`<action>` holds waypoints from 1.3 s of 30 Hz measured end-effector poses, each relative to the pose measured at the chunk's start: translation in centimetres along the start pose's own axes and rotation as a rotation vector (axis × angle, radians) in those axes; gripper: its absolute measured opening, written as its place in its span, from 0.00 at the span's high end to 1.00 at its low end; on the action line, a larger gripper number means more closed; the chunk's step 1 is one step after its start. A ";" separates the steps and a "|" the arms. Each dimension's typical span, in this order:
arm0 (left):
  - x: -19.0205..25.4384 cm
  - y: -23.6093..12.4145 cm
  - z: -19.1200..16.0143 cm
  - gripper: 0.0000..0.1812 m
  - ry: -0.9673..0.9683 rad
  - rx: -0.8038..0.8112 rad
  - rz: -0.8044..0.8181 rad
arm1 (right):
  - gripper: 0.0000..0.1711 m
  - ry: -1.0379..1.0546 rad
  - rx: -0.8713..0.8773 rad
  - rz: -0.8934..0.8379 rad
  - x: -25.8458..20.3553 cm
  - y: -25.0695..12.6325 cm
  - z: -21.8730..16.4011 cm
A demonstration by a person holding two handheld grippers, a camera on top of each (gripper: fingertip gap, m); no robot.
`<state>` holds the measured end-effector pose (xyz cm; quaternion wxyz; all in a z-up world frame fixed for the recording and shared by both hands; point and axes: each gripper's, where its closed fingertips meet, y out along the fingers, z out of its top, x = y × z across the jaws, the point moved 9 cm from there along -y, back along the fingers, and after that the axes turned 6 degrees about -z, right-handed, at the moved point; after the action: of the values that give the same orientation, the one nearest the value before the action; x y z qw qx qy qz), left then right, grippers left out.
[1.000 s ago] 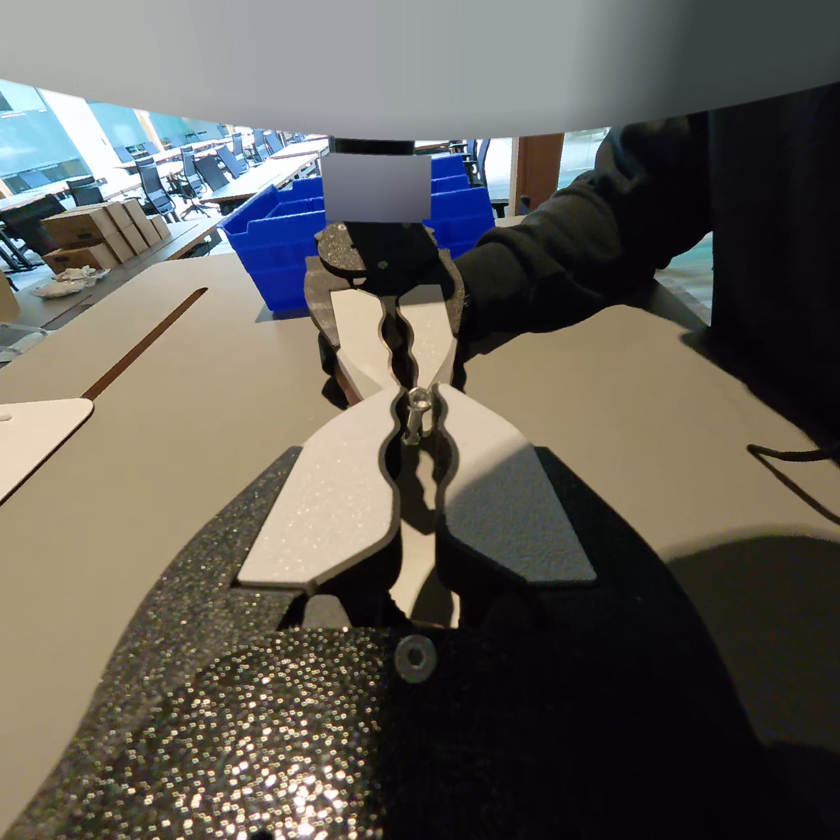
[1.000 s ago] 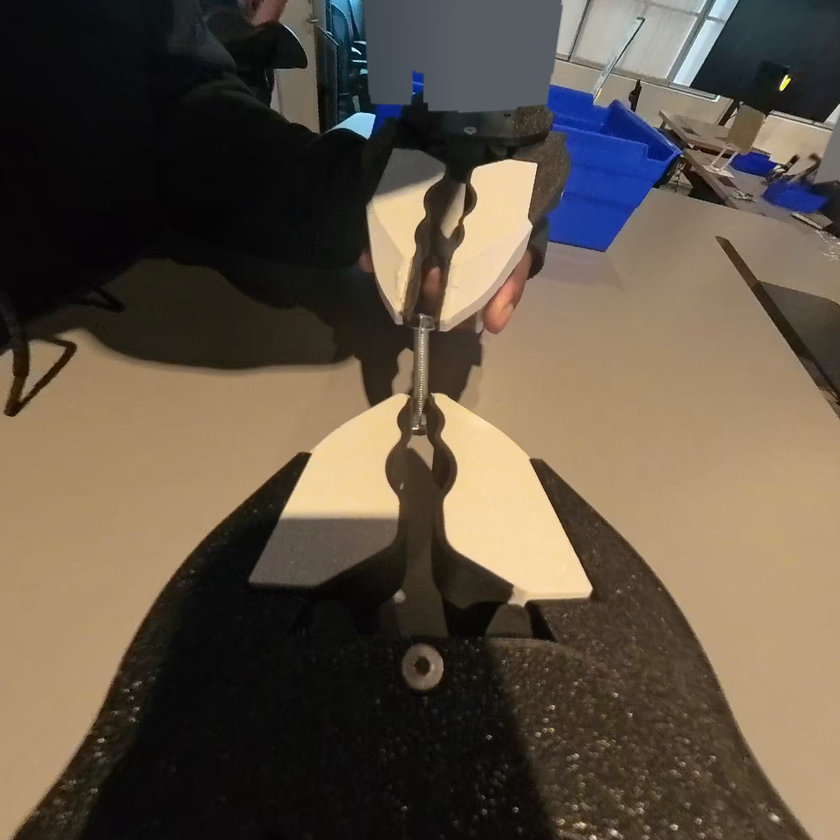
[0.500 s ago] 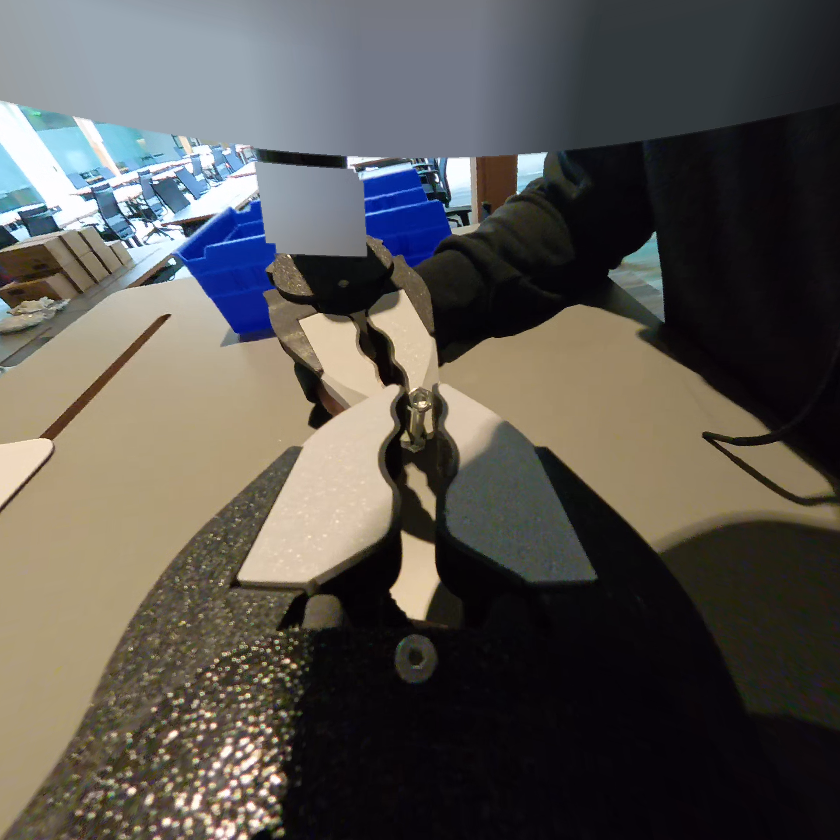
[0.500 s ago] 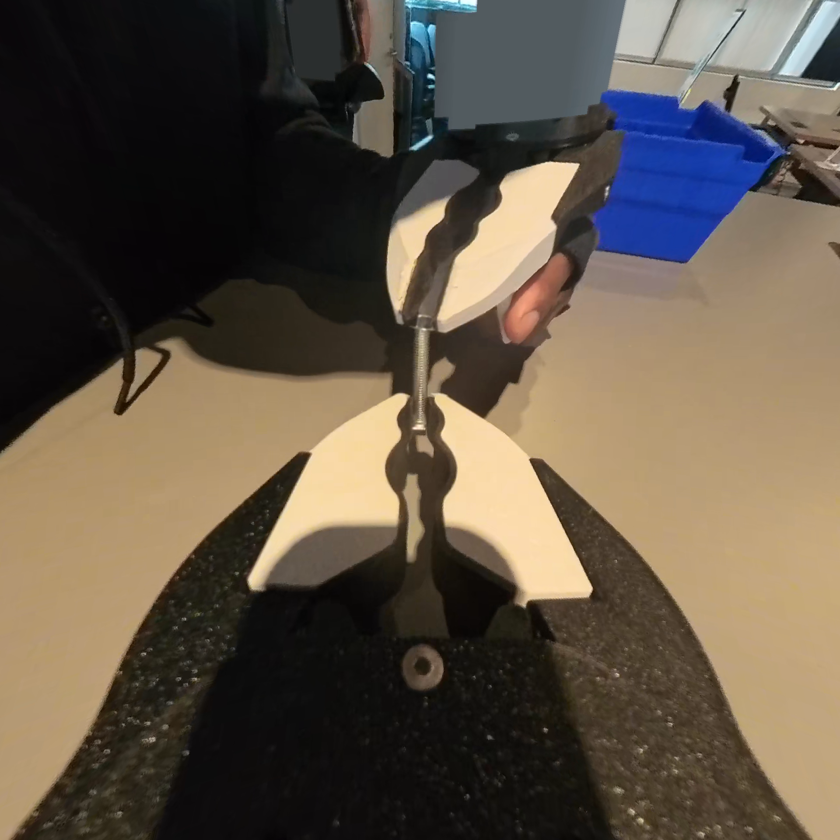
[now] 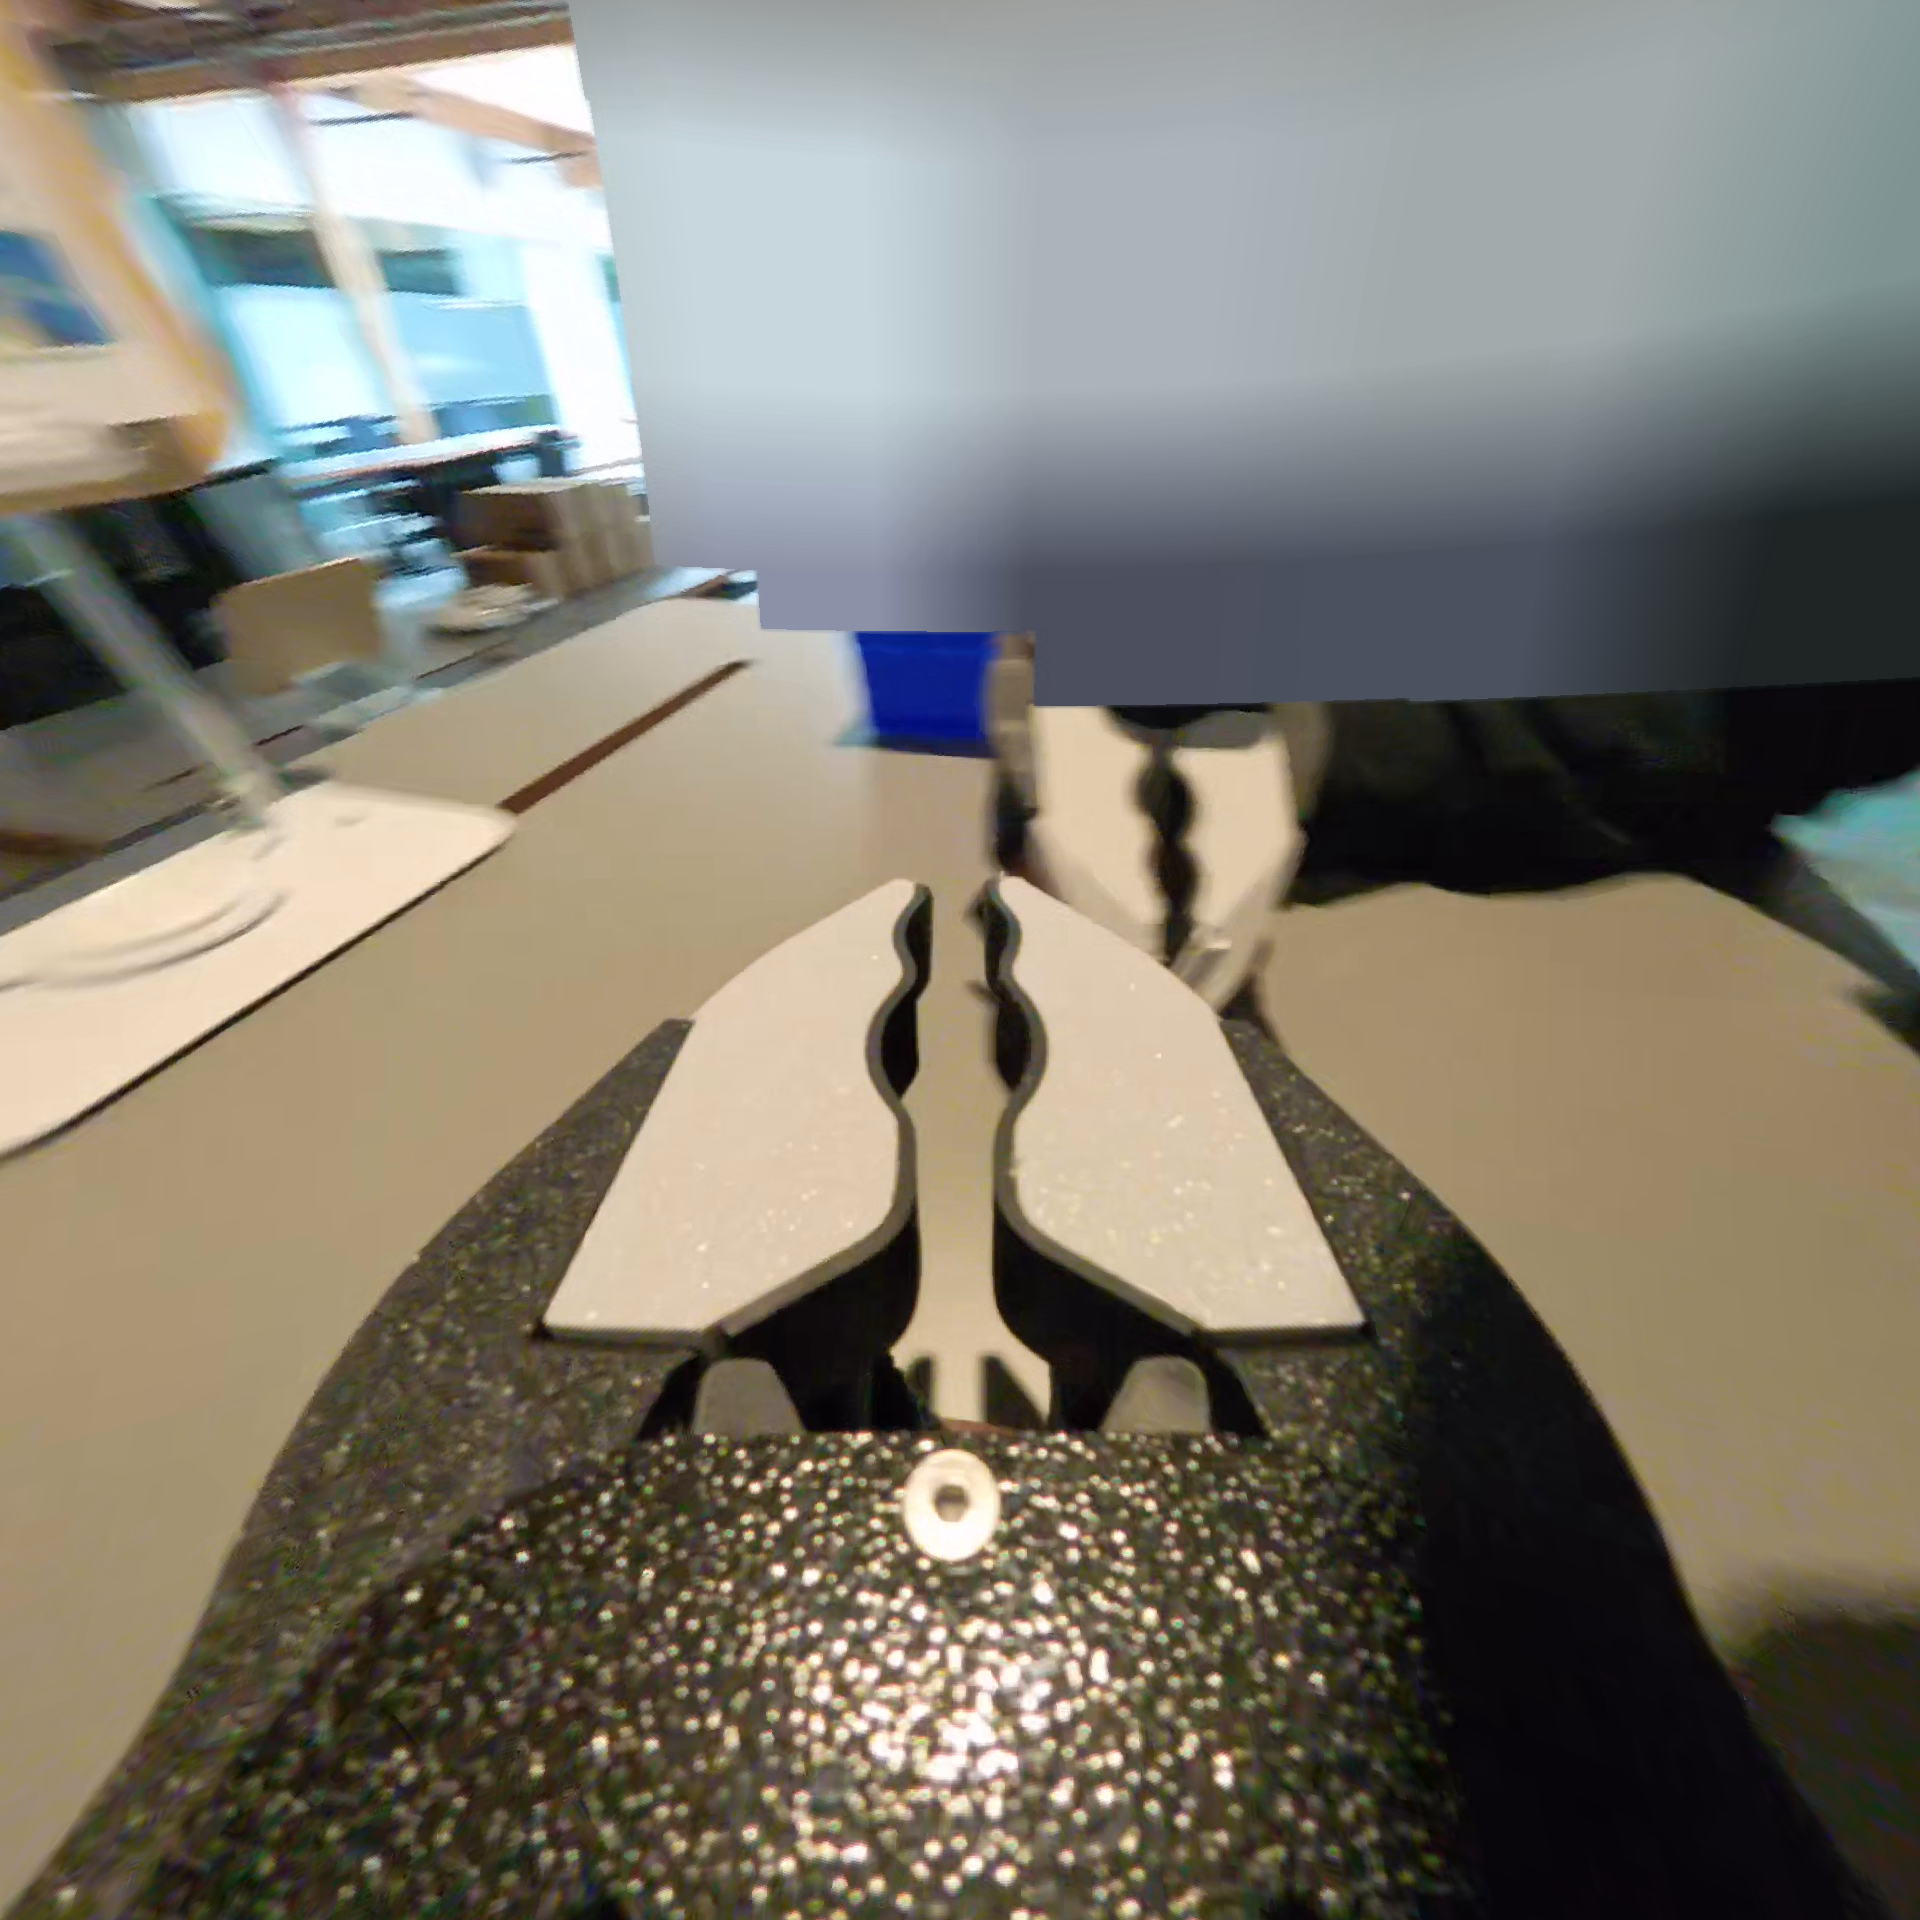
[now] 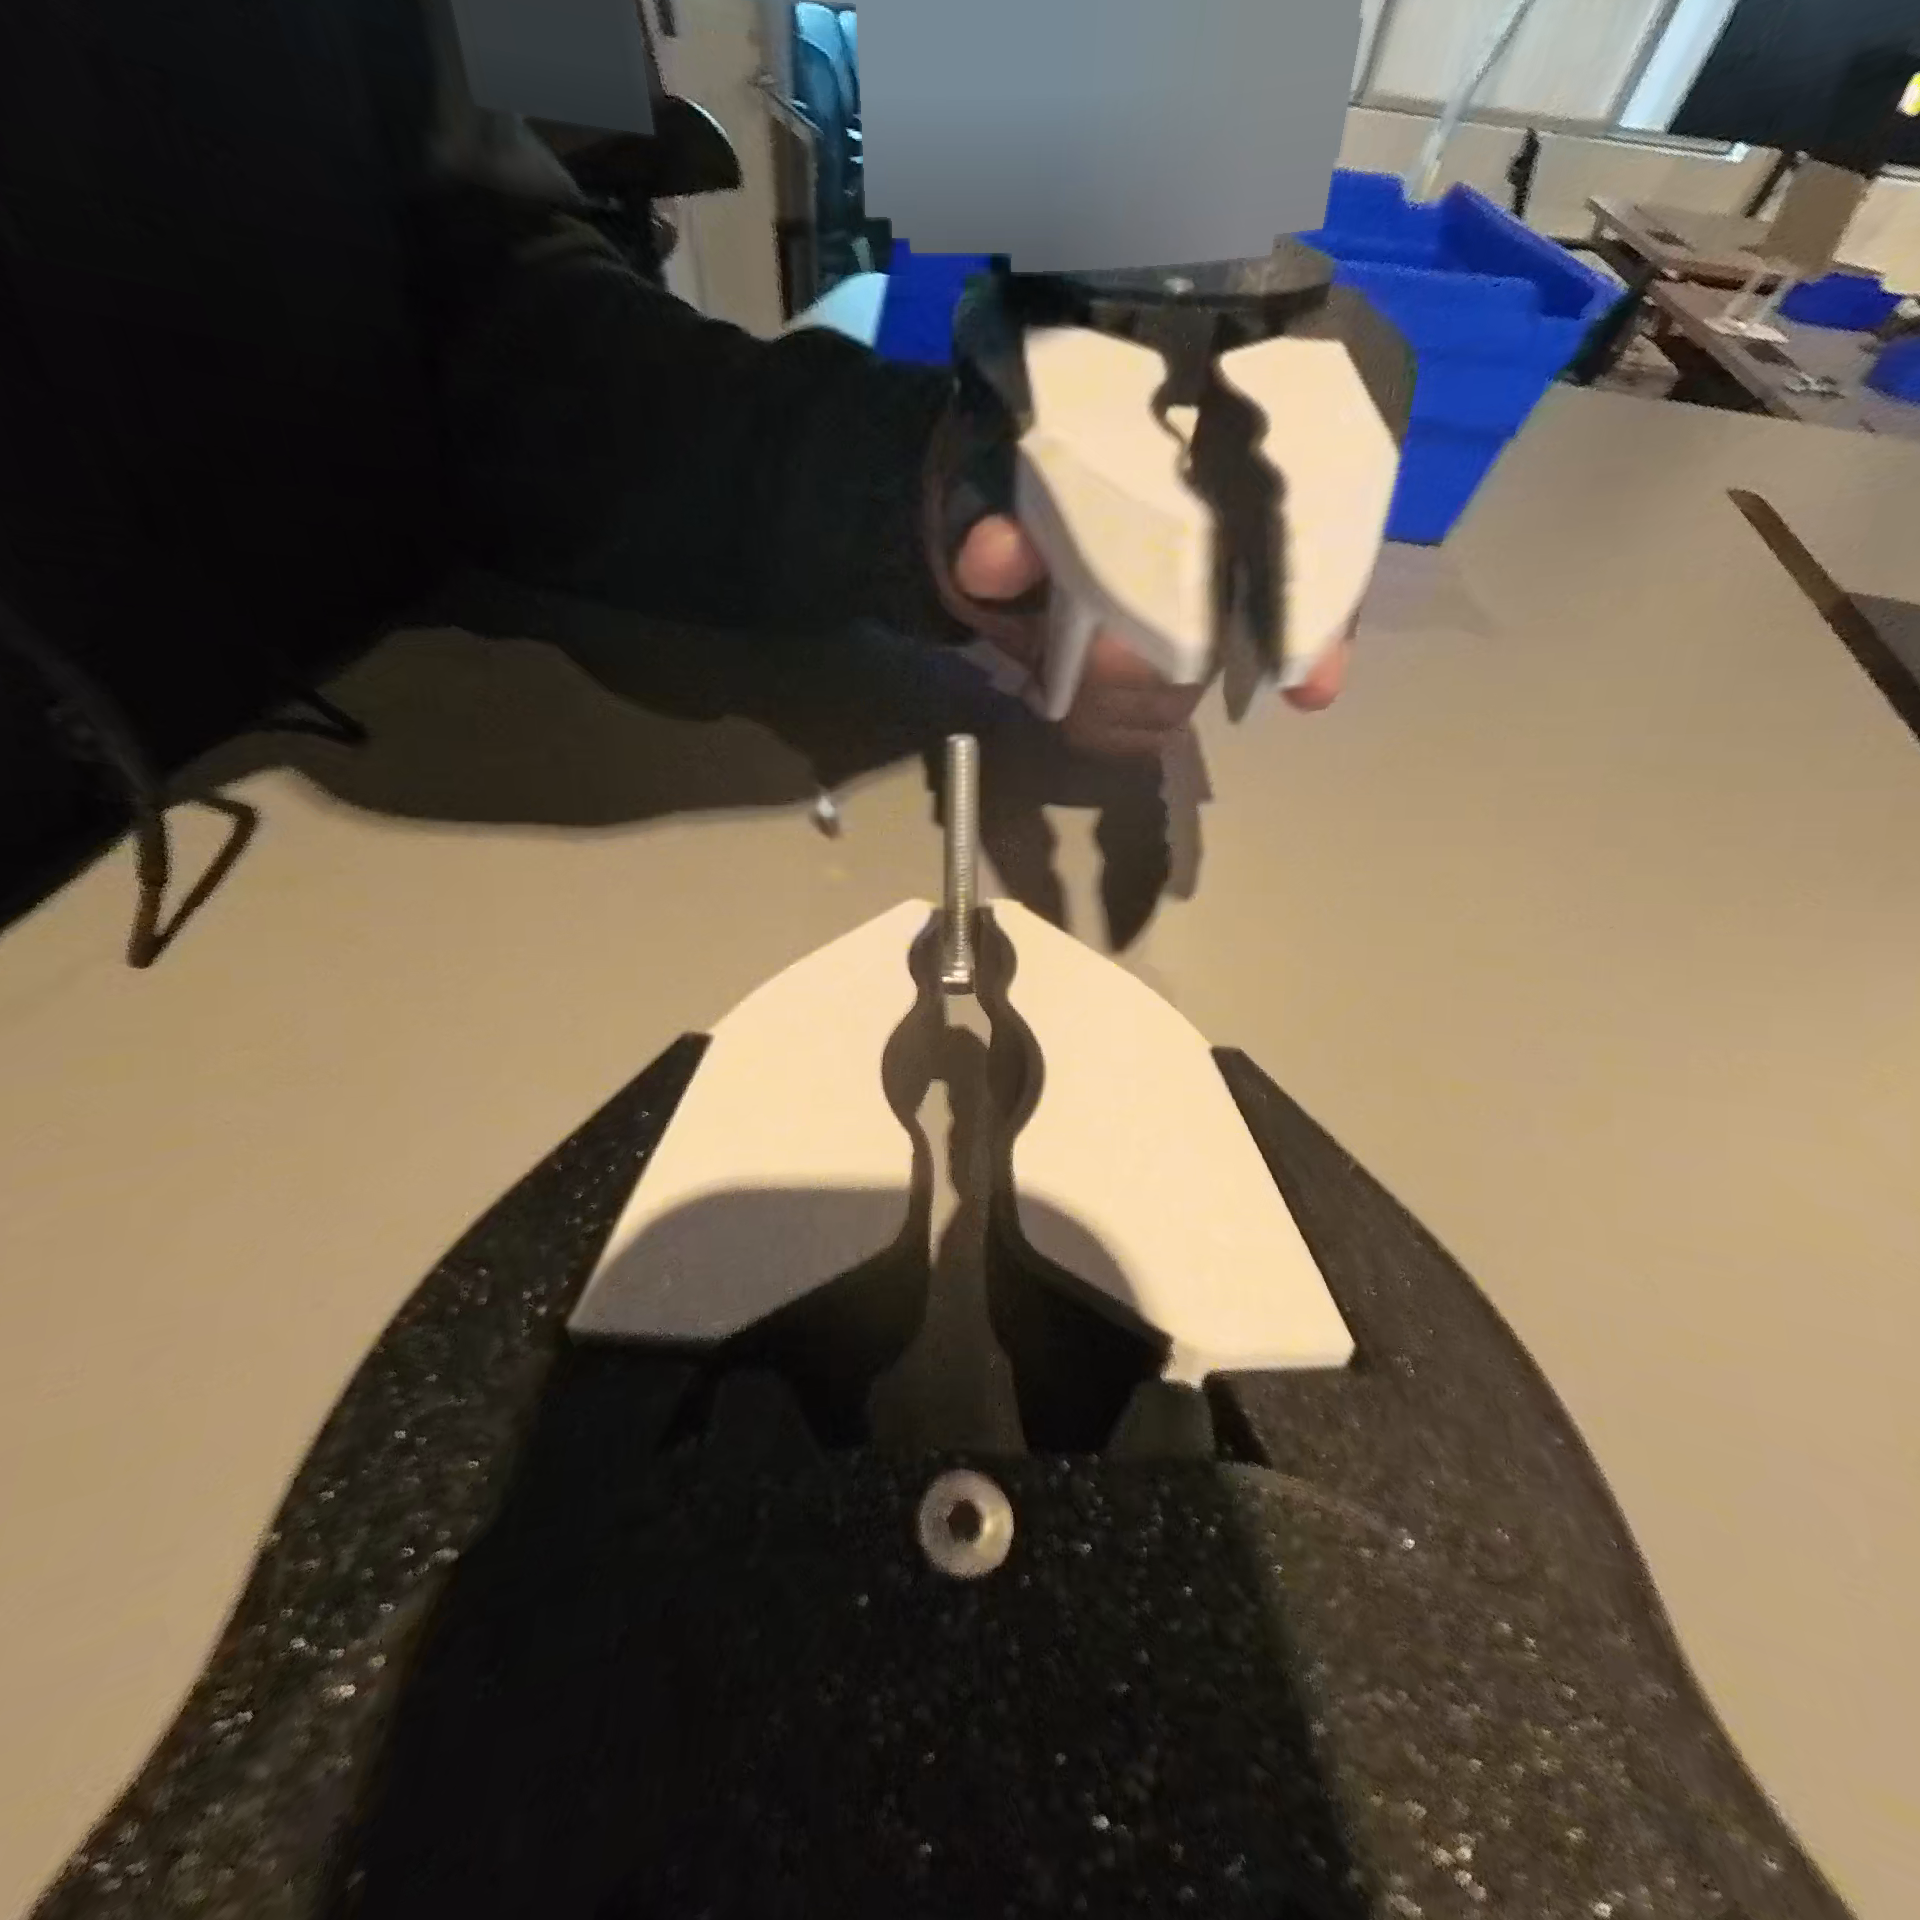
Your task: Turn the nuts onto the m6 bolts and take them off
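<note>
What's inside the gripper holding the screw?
The right gripper pinches the bolt by its lower end; its thread pokes out bare, no nut on it. The pinched end is partly covered.

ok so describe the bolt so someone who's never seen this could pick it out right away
Start at the wide beige table and find the nearer black tool with white fingers, the right tool. Pinched at its tips is the bolt, a thin silver threaded rod pointing away toward the left tool. It is the only bright metal piece between the two tools, and its far end is bare.
</note>
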<state>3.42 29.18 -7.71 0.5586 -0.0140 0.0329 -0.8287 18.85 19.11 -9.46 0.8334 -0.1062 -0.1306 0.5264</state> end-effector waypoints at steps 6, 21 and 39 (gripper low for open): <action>-1.7 -1.7 0.1 1.00 -0.020 0.258 0.641 | 0.97 0.028 -0.007 -0.130 0.8 -0.5 -0.2; -1.0 0.4 0.3 1.00 0.102 0.332 0.695 | 0.97 0.051 -0.034 -0.156 2.0 -0.2 -0.4; 10.1 -5.0 -3.4 0.93 -0.073 -0.481 -0.053 | 0.97 0.040 -0.067 -0.150 1.9 0.1 -0.4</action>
<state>-5.17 21.80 -10.84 0.5183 -0.1776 0.2085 -0.8102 19.64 20.85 -9.72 0.8690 -0.1344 -0.1389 0.4554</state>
